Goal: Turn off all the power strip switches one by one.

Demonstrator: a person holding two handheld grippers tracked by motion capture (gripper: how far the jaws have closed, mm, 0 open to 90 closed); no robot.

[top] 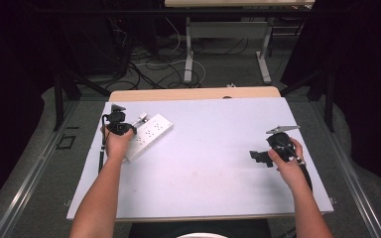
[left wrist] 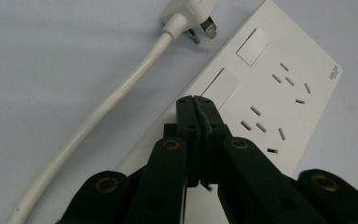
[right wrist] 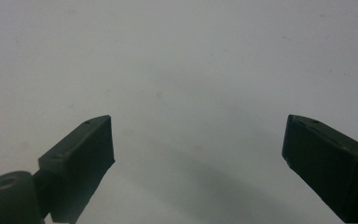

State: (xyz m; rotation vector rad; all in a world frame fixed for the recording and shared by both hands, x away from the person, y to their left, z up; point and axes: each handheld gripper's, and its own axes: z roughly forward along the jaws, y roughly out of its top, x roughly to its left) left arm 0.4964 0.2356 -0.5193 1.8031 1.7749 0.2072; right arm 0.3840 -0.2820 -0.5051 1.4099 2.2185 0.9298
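Observation:
A white power strip (top: 151, 133) lies slantwise at the table's left. Its face (left wrist: 279, 98) carries several sockets and two flat white switches (left wrist: 253, 46). Its white cable (left wrist: 98, 116) ends in an unplugged plug (left wrist: 191, 14) lying on the table beside the strip. My left gripper (top: 124, 128) hovers over the strip's near end; its jaws are pressed together (left wrist: 196, 99) with nothing between them, tips just by the nearer switch (left wrist: 221, 86). My right gripper (top: 255, 156) rests at the table's right, jaws wide open (right wrist: 198, 140) over bare tabletop.
The work surface is a pale white board (top: 213, 163) on a wooden table. Behind it stand another table's metal legs (top: 188, 54) and loose floor cables (top: 149, 64). Dark curtains close off both sides.

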